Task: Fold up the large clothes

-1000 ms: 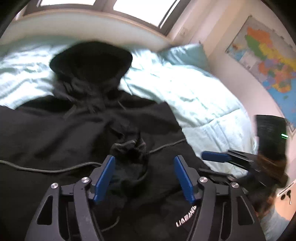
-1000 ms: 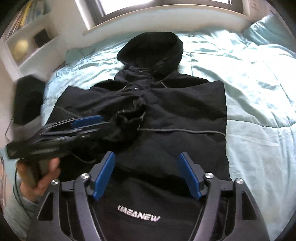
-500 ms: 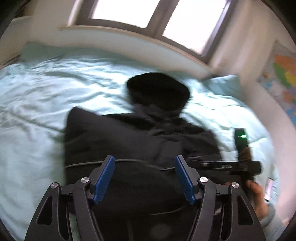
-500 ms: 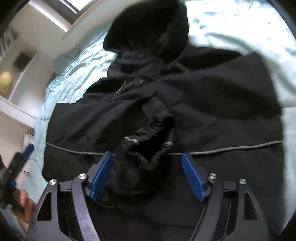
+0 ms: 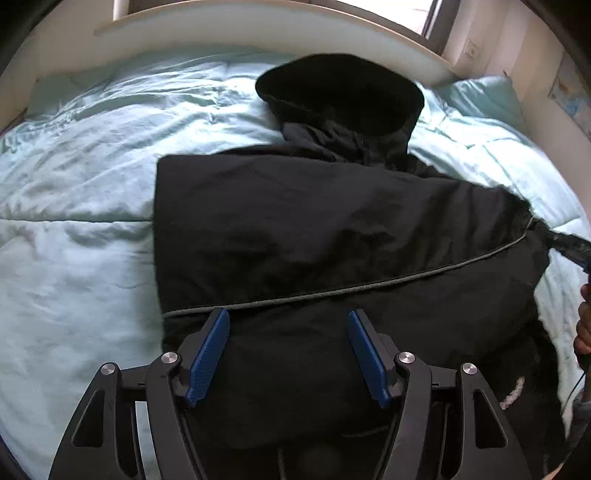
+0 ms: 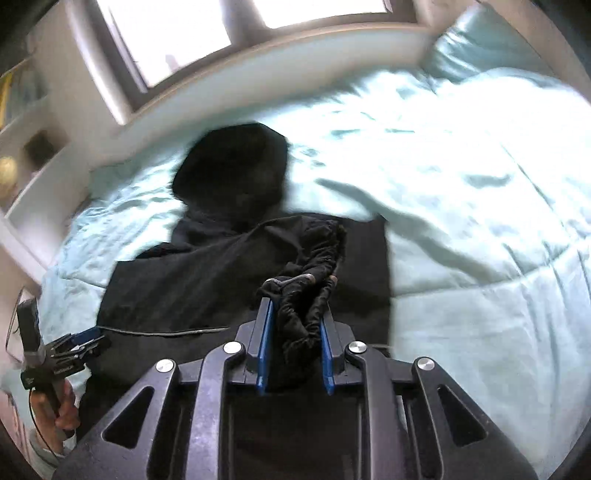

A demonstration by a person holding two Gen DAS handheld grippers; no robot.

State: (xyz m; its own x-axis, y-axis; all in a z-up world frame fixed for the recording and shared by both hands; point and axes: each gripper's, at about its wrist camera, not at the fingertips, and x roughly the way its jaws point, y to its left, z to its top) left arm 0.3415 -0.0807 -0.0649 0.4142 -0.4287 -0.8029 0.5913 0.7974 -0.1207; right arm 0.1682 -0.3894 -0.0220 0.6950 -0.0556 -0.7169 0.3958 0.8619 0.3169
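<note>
Black hooded jacket [image 5: 332, 236] spread flat on a pale aqua quilt [image 5: 74, 229], hood [image 5: 340, 96] toward the window sill [image 5: 258, 33], body folded into a broad dark slab with a straight left edge. Thin grey cord [image 5: 369, 288] running across the lower body from left hem to right side. White lettering, partly hidden, near the jacket's lower right corner.

Left gripper [image 5: 288, 350] poised low over the jacket's near hem, blue pads [image 5: 207, 354] set wide apart, nothing between them, black cloth beneath.

Right gripper [image 6: 295, 332] closed tight on a gathered sleeve cuff [image 6: 306, 291], blue pads [image 6: 264, 343] pinching the bunched elastic fabric, sleeve raised off the body and trailing back toward the shoulder. Seen from the left wrist view only as a dark blurred shape at the far right edge, with part of a hand [image 5: 583, 325] beside it.

Left hand [image 6: 55, 406] gripping its tool's handle at the lower left of the right wrist view. Aqua pillow [image 6: 480, 48] at the bed's head on the right; white shelves [image 6: 26, 147] on the left wall holding a yellowish round item. Bright window [image 6: 221, 22] above the sill. Right wrist view blurred.
</note>
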